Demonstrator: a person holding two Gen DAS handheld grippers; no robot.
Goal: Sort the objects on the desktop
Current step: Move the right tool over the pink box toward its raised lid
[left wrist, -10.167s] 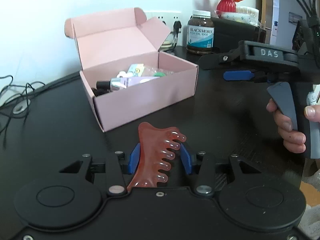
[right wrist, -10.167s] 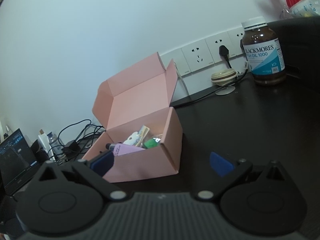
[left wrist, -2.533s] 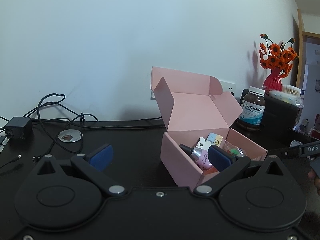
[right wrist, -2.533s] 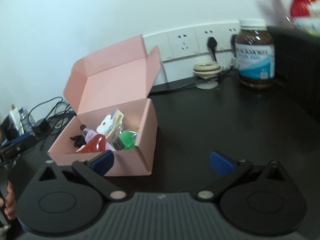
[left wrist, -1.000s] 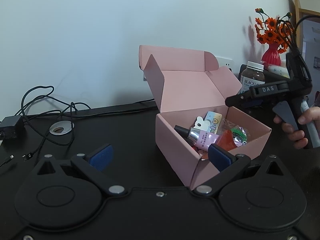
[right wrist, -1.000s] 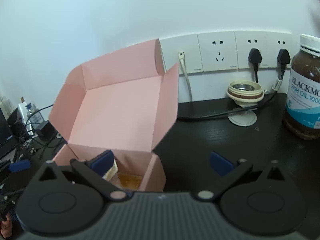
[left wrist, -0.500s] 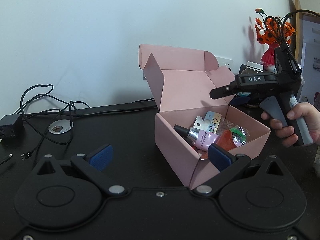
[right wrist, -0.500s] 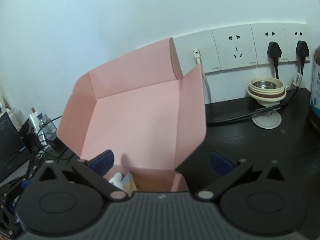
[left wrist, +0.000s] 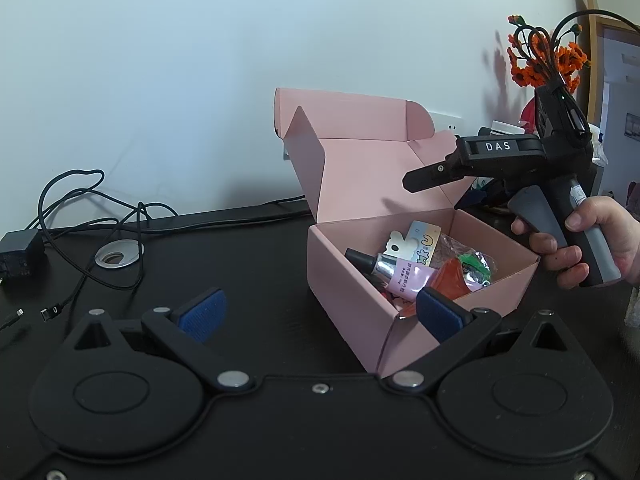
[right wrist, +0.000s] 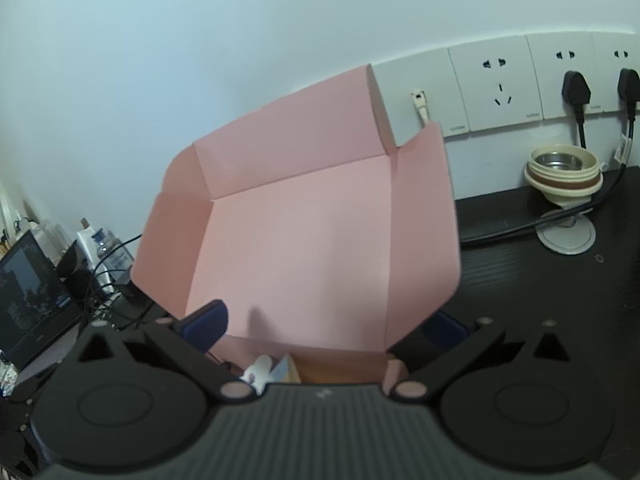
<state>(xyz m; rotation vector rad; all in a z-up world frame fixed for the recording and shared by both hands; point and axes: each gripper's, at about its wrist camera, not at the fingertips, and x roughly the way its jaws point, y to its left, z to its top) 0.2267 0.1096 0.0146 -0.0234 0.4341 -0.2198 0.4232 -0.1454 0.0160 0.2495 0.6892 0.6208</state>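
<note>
Worktop (left wrist: 260,248): black, and it carries the pink box; everything I list below is placed against that box.
Pink box (left wrist: 352,284): sits open on the worktop with its lid (right wrist: 296,232) standing upright at the back, close to the wall sockets (right wrist: 496,88).
Right claw (right wrist: 324,326): I have it spread wide with nothing in it, up over the box, both blue pads close to the inner face of the lid; from the left view its body hangs above the box's far side, held by a hand (left wrist: 580,244).
Left claw (left wrist: 320,312): wide apart and empty, low in front of the box, its right pad overlapping the box's near corner.
Box contents: a pink tube (left wrist: 396,272) with a black cap, a reddish comb-like piece (left wrist: 452,280) beside it, a pale card (left wrist: 416,240) behind, a clear packet with something green (left wrist: 476,260) toward the right wall.
Cables (left wrist: 100,216): loose to the left of the box.
Orange flowers (left wrist: 548,60): behind the box, to its right.
</note>
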